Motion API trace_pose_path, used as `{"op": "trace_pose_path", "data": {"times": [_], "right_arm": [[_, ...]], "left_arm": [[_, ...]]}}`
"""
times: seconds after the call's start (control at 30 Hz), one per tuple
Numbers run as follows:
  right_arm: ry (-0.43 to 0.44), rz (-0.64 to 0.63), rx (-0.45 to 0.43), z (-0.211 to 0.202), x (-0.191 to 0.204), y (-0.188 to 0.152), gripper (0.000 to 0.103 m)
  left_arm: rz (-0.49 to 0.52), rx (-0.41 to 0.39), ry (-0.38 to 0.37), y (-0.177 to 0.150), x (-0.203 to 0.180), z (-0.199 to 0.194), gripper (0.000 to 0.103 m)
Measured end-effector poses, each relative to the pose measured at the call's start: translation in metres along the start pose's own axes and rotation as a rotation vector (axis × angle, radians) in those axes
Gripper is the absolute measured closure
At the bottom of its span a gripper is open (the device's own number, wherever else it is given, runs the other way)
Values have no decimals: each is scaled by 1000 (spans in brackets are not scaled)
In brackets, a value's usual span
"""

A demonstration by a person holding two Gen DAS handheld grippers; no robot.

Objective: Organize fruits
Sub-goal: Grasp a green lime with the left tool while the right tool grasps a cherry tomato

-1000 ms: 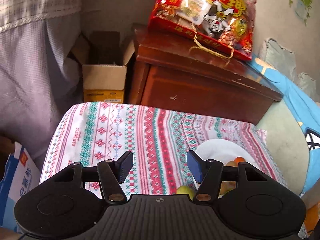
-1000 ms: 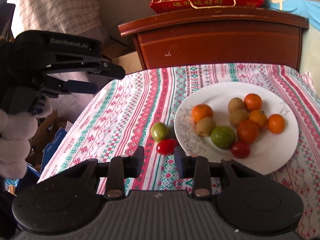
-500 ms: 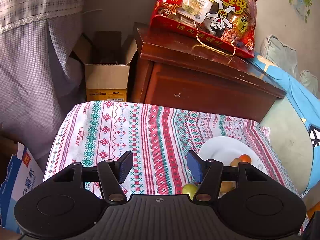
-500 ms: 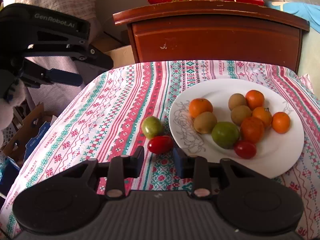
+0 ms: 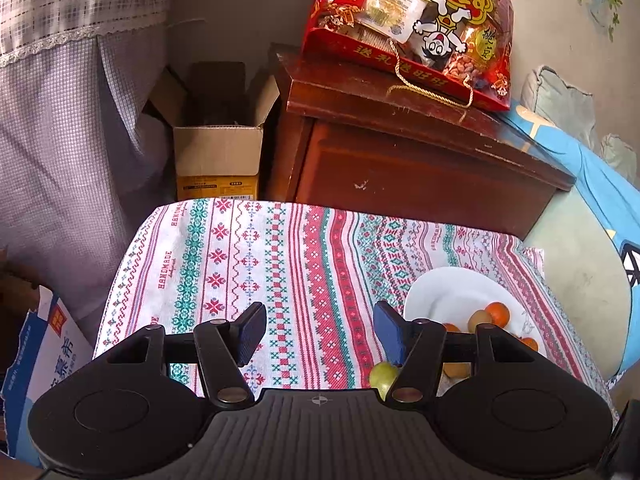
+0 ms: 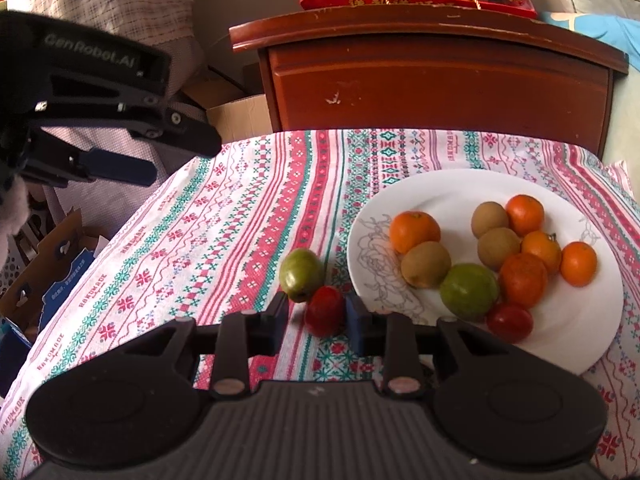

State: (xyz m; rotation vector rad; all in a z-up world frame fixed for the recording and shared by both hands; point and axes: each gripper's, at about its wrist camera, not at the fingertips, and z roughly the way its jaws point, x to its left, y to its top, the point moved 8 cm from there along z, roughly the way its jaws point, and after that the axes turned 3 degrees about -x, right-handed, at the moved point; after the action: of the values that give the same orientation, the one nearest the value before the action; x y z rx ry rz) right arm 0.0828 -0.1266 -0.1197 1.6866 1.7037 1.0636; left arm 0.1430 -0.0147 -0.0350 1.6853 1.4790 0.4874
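the right gripper (image 6: 316, 314) is closing around a red tomato (image 6: 325, 310) on the cloth (image 6: 224, 232), pads not yet pressing; a green fruit (image 6: 301, 274) touches the tomato. the left gripper (image 5: 319, 334) hangs open, empty. the white plate (image 6: 568, 332) holds oranges, kiwis, a green fruit and a tomato; the cloth reads "handmade".

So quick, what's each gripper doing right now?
Left gripper: open, holding nothing.
Right gripper: closing around the red tomato, not yet gripping it.

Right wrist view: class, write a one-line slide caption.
Right gripper closing around a red tomato on the cloth beside the white plate of fruit.
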Motion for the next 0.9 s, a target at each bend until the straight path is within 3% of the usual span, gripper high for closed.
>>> {"op": "trace_pose_path", "data": {"times": [0.13,0.53,0.9], "right_arm": [[2,-13,10,-2,-1,-1,82],[25,-53,85,-33,-6,-3,83],[21,-129,68,-74,-28,21,83]], "left_arm": [[14,14,2,-6,0,3,44],[92,62,-55,-33,-21,12,48],[205,76,-111,-56,-50,21,51]]}}
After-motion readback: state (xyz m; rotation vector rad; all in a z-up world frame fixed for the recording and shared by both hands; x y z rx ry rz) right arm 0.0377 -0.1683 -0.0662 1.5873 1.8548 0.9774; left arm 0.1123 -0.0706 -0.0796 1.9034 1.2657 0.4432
